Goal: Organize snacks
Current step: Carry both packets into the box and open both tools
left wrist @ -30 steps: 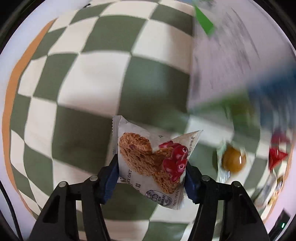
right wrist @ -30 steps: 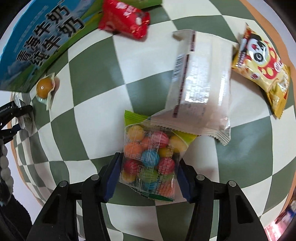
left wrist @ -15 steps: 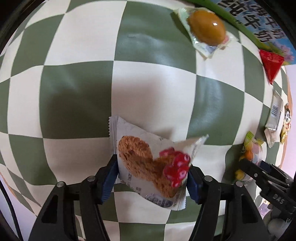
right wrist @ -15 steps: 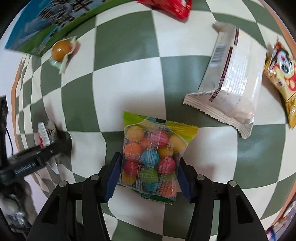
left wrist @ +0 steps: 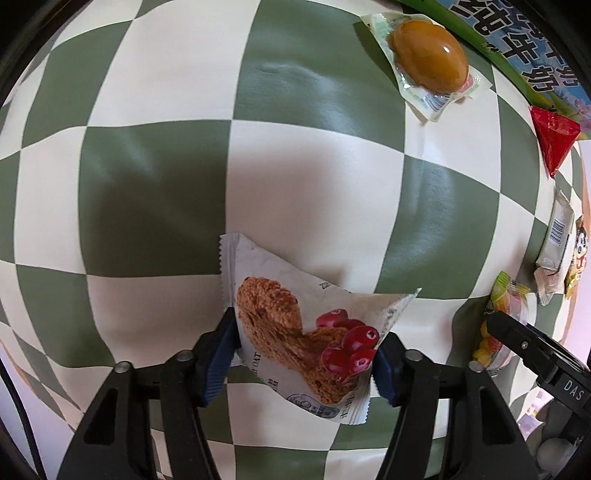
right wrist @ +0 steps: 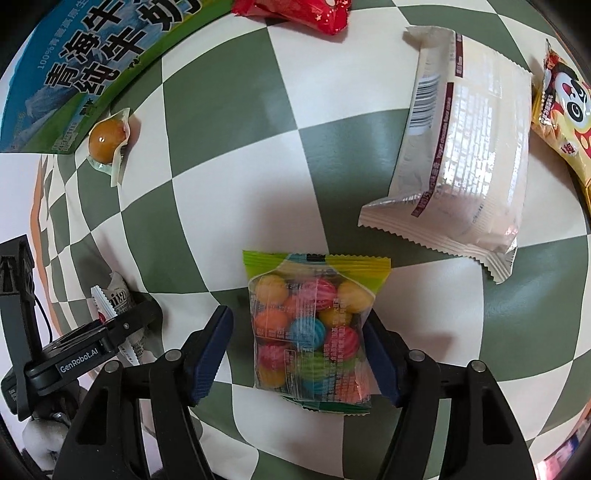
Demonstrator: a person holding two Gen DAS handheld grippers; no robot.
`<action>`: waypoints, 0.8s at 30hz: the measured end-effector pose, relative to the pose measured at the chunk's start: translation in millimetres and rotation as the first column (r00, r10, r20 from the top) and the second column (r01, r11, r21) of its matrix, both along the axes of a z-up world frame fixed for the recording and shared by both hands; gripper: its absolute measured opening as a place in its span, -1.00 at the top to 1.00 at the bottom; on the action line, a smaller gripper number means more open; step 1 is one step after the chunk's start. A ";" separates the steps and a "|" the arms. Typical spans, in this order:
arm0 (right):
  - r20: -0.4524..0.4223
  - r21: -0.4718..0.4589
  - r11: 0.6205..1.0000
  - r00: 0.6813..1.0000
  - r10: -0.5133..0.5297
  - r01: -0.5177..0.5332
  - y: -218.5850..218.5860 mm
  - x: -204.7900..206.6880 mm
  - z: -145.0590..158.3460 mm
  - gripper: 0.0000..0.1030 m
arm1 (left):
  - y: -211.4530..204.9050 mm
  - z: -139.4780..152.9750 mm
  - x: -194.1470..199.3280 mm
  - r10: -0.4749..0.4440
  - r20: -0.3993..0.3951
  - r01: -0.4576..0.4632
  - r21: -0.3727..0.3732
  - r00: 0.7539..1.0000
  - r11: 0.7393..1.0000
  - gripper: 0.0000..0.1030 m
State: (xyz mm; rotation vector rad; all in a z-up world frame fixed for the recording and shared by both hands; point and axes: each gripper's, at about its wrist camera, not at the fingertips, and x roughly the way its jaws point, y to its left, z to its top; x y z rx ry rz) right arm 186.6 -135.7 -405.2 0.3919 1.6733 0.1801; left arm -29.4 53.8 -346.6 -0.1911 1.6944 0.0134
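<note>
While the checkered table [right wrist: 229, 110] carries everything, its biggest thing is the blue-and-green milk carton [right wrist: 92, 55] at the far left, lying flat; what it holds cannot be seen. Right of it, the silvery white packet [right wrist: 465, 147] lies seam-up at the far right, with a yellow panda packet [right wrist: 565, 122] just beside its right edge and a red packet [right wrist: 295, 13] at the far edge. Nearer, the clear candy bag [right wrist: 314, 328], filled with striped coloured balls, lies flat on the table between the right tongs [right wrist: 299, 332]. Its jaws have just been opening: the left pad stands clear of the bag, and the right pad looks to be at its edge, though I cannot be sure it touches. Over at the left, the left tongs [left wrist: 304, 354] pinch the oat cookie packet [left wrist: 306, 332] by both sides, low over the table. Smallest is the sealed brown egg [right wrist: 107, 142], just beside the carton.
</note>
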 end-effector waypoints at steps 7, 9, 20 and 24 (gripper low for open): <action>0.056 -0.071 0.995 0.996 0.075 -0.071 4.8 -9.3 14.6 -0.01 | 1.4 15.8 7.7 0.005 0.028 -0.005 -0.004 1.000 1.000 0.01; 0.057 -0.038 0.997 0.996 0.062 -0.060 1.4 -8.4 20.2 0.00 | 5.5 27.6 10.1 0.017 0.037 -0.015 -0.032 0.999 0.999 0.01; 0.344 0.122 0.988 0.938 0.047 -0.095 6.4 41.2 175.1 0.00 | -16.1 192.0 72.6 0.005 0.327 0.067 -0.207 0.945 0.976 0.00; 0.451 0.115 0.987 0.891 0.047 -0.111 13.7 82.1 228.2 0.00 | -27.9 234.9 126.0 0.003 0.415 0.098 -0.222 0.910 0.970 0.00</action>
